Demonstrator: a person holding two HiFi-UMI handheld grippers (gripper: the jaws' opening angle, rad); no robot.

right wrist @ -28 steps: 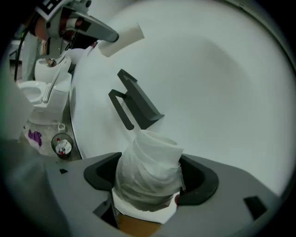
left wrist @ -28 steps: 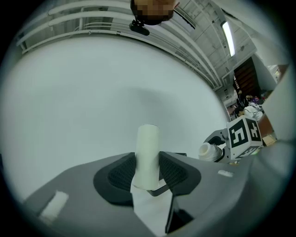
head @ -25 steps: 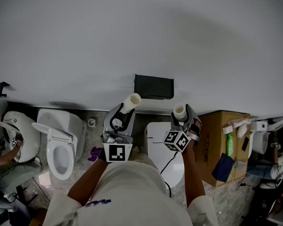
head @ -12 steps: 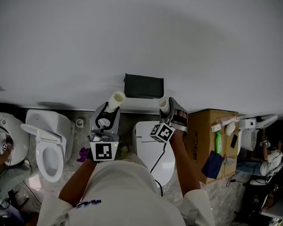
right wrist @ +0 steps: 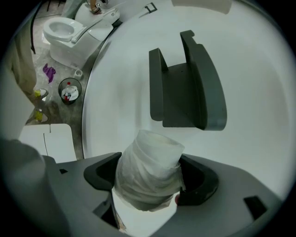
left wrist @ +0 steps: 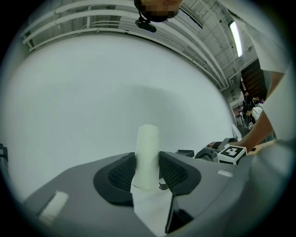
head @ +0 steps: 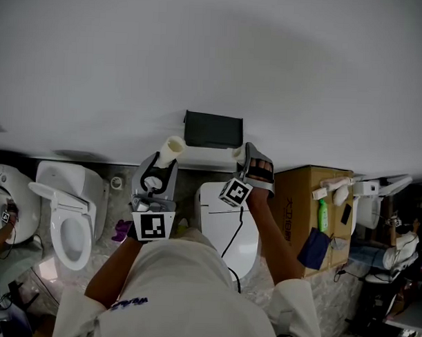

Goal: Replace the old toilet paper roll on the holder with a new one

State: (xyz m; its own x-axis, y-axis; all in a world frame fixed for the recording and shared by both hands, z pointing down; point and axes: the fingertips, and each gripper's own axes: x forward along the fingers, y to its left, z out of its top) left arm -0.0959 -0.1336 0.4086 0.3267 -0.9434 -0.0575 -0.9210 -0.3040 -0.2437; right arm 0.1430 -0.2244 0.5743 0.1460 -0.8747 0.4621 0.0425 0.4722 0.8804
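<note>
The toilet paper roll [right wrist: 150,157], thin and loosely wound, is clamped between the jaws of the right gripper [right wrist: 149,179]. It sits just below the dark wall holder [right wrist: 185,88] without touching it. The holder's two side arms stand out from the white wall [head: 215,54]. The left gripper [left wrist: 148,172] grasps a slim pale tube [left wrist: 148,141] between its pads, left of the holder and level with it. Farther down stand a white toilet [head: 220,209], a cardboard box [head: 296,202] to its right and a second toilet [head: 74,225] with its seat raised at the left.
</note>
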